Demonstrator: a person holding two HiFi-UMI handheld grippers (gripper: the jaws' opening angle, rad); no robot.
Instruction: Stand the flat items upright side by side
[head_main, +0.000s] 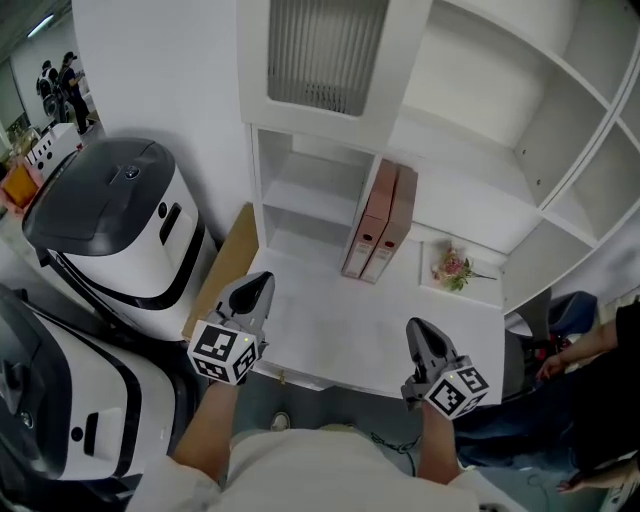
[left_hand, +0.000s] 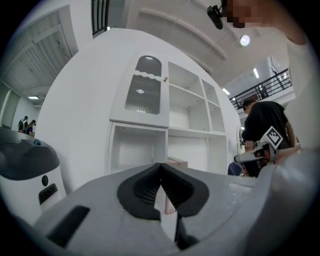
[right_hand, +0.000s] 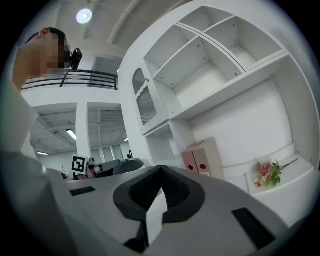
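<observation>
Apparently the standing itself is done. The two pink cardboard box files (head_main: 380, 222) are upright on the white tabletop (head_main: 330, 325), spines facing out and touching each other side by side. They stand close to the back wall of the white shelf unit (head_main: 470, 120), and a small sprig of pink flowers (head_main: 453, 268) lies apart from them on their right.

The left gripper (head_main: 262, 280) and the right gripper (head_main: 417, 326) hover near the front edge of the tabletop, one to each side and well apart from the files. Each gripper view shows its fingers pressed together at the tips with nothing between them, so both are empty.

What is left, by my reading, is a check and a clean exit. Nothing braces the pair on either outer face, so a brush high on a spine could tip one over; the closed fingers should stay clear of them. If the pair needs squaring, press low on the outer faces from both sides at once, and gently. Check that both bases sit flat and that no gap opens between the tops.
</observation>
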